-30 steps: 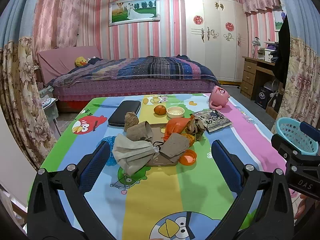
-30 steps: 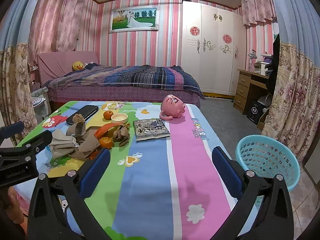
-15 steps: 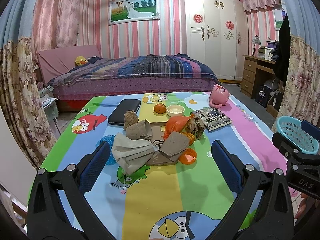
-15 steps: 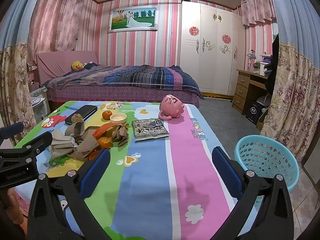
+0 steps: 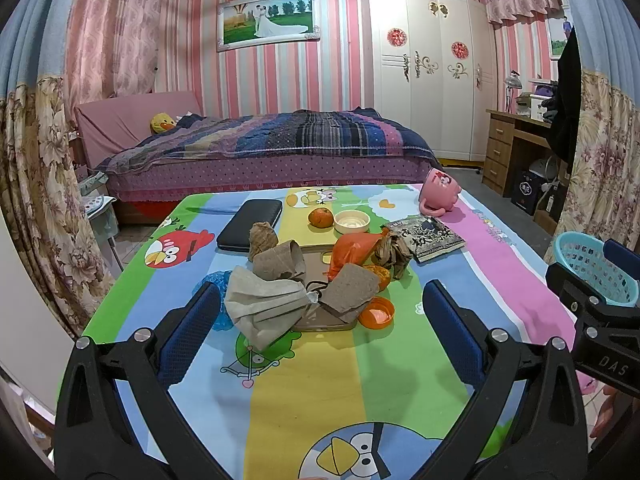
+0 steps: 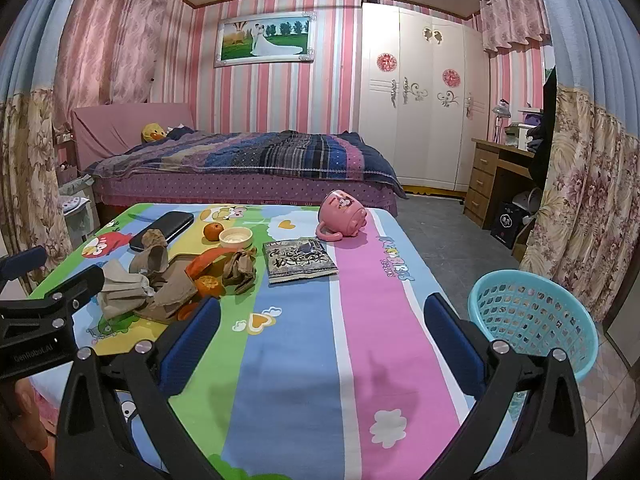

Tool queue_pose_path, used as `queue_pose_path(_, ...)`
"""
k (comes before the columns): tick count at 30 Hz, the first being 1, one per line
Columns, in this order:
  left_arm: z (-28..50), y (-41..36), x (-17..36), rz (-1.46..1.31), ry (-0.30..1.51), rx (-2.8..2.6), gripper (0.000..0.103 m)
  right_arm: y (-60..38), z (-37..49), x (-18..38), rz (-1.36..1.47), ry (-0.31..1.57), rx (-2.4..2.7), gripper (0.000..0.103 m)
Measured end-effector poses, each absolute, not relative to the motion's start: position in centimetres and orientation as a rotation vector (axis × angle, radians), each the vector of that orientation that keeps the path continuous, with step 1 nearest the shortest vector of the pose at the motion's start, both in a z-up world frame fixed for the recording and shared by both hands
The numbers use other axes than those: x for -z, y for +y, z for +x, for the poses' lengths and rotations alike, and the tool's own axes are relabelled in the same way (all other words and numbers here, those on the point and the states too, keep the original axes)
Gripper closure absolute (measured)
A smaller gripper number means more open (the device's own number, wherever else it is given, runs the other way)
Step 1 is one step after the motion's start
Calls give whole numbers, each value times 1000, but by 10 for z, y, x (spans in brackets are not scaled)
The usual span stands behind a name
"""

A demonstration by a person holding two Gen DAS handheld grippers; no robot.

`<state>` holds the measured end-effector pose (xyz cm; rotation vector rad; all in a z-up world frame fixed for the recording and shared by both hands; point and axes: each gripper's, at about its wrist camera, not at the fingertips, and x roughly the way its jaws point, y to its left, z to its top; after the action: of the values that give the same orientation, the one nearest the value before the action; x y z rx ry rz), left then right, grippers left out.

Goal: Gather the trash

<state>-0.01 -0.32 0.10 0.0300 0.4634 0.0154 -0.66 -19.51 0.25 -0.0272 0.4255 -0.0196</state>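
A heap of trash lies mid-table: crumpled brown paper [image 5: 266,306] [image 6: 124,292], an orange plastic bag [image 5: 354,248] [image 6: 210,258], an orange lid [image 5: 376,312], orange peel [image 6: 208,285] and a crumpled wrapper [image 5: 394,252] [image 6: 240,268]. A turquoise basket [image 6: 532,316] [image 5: 592,268] stands on the floor right of the table. My left gripper [image 5: 320,320] is open, just short of the brown paper, holding nothing. My right gripper [image 6: 322,336] is open over the blue and pink stripes, empty, with the heap ahead to its left.
On the cartoon tablecloth [image 5: 312,392] also rest a black case [image 5: 250,229], a whole orange [image 5: 320,217], a small white bowl [image 5: 352,221], a printed packet [image 6: 300,259] and a tipped pink mug [image 6: 344,216]. A bed [image 5: 272,152] stands behind, a desk [image 6: 496,178] at right.
Both views have crept slightly forward over the table; the trash heap sits a little nearer. Nothing was taken hold of and both grippers stay open.
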Motion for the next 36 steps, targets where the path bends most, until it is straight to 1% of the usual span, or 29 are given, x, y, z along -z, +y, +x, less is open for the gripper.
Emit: queue_pose_path(36,0,-6,0,36,466,-15,5,-202,-7,-5,-20,422,24,4)
